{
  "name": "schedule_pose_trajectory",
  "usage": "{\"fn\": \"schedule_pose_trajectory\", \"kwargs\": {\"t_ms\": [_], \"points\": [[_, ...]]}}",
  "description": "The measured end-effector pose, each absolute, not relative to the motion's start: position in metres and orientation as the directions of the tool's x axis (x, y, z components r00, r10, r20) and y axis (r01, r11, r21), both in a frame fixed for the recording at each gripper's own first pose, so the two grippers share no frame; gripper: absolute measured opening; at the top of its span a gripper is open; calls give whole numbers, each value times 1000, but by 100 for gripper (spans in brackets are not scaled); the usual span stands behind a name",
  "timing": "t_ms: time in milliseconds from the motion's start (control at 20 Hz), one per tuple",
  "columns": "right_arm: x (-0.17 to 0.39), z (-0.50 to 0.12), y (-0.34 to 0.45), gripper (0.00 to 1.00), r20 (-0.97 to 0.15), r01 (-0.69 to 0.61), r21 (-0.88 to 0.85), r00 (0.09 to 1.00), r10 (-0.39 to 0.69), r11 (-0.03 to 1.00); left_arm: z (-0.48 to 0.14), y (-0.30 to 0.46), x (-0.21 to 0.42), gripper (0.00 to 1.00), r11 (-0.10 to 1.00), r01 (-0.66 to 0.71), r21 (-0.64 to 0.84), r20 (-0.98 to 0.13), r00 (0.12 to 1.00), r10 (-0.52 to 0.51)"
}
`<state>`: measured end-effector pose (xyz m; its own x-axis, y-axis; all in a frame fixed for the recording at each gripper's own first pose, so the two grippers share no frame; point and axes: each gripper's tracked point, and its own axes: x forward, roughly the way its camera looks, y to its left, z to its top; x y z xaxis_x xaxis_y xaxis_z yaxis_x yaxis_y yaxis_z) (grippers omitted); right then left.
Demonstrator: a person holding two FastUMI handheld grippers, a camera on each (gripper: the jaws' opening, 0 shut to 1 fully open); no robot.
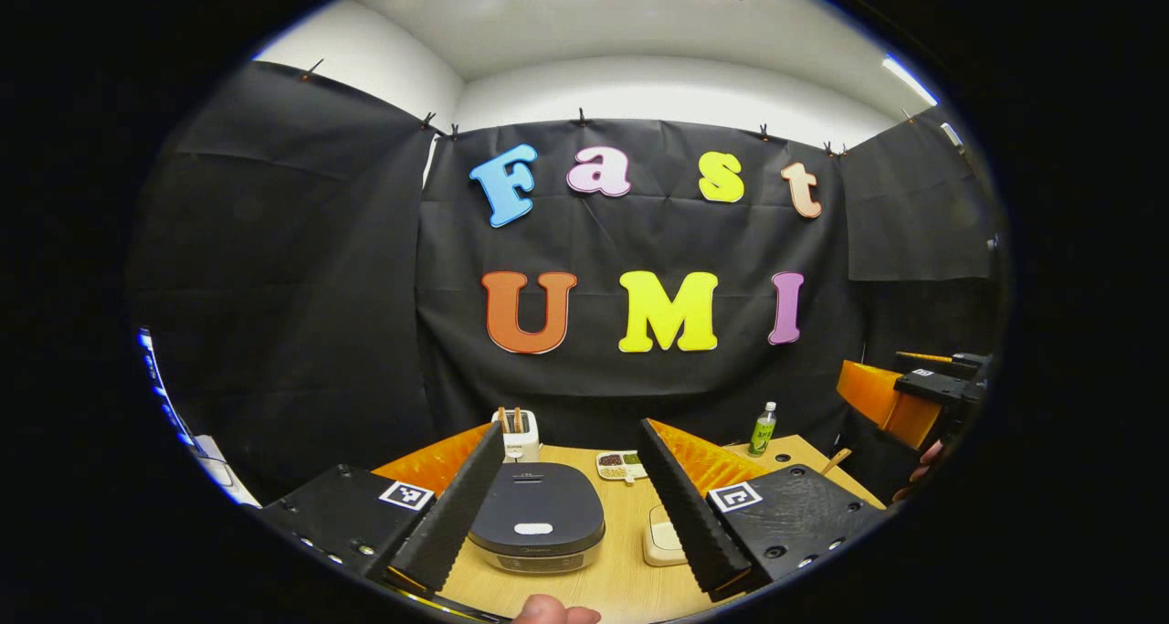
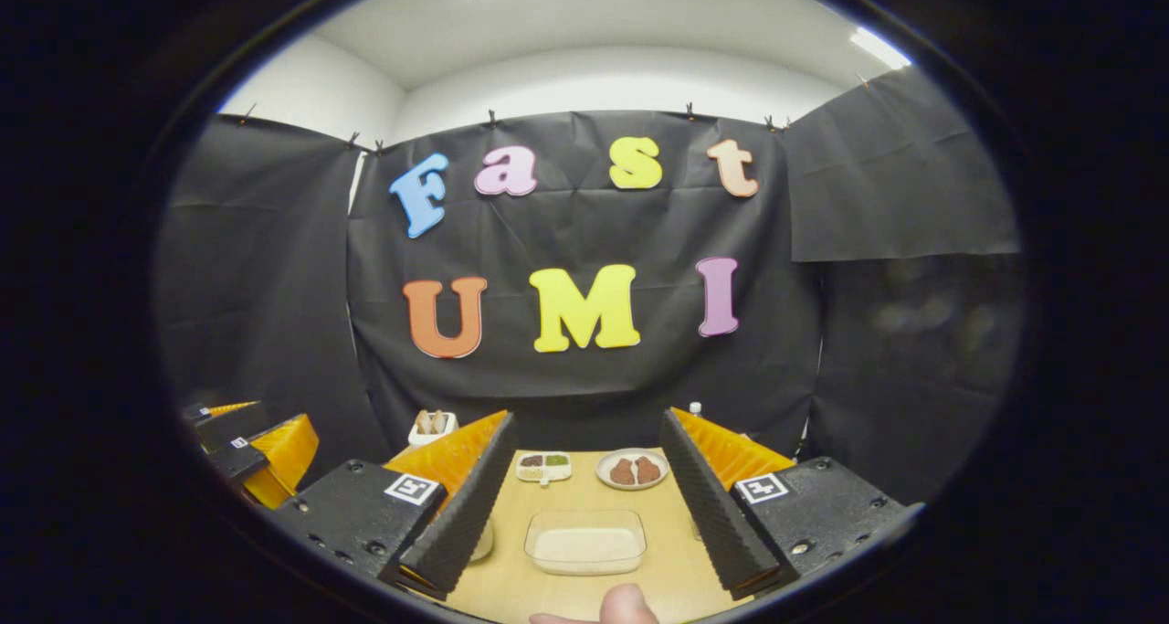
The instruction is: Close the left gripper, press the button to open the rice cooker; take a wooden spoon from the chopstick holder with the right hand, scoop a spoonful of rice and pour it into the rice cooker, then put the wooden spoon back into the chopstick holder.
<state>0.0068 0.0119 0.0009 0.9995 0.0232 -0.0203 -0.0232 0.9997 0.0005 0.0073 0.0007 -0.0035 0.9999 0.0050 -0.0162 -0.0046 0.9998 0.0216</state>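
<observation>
Wooden table (image 1: 630,569): the closed rice cooker (image 1: 537,528) sits between the spread fingers of the left tool (image 1: 575,514). Chopstick holder (image 1: 518,434) stands behind it. Right tool (image 2: 584,505), spread, frames the rice container (image 2: 585,542).

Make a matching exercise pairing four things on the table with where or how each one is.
Things:
1. rice cooker
2. wooden spoons
3. glass dish
4. green bottle

States:
A. at the table's far right edge
B. lid closed
C. standing in the white holder
D. holds white rice

Pairs: 1-B, 2-C, 3-D, 4-A
</observation>
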Motion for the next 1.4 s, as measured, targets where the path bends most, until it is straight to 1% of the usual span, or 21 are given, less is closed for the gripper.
{"fn": "schedule_pose_trajectory", "kwargs": {"t_ms": [350,850,1050,1250,1400], "points": [[5,8,4,100,10,-9,-12,1000,9,1000,-1,0,9,94,1000,-18,8,-10,1000,18],[13,5,-22,100,10,55,7,998,-55,998,-18,-4,17,94,1000,-11,5,-61,998,11],[20,-7,-32,100,-10,67,20,998,-67,998,-45,-7,21,94,1000,-11,-8,-141,990,10],[33,-19,-42,100,-39,82,41,996,-81,996,-57,-6,24,94,1000,-23,-10,-196,980,20],[45,-19,-53,100,-39,94,44,995,-92,995,-69,-5,33,94,999,-38,-17,-242,970,33]]}}
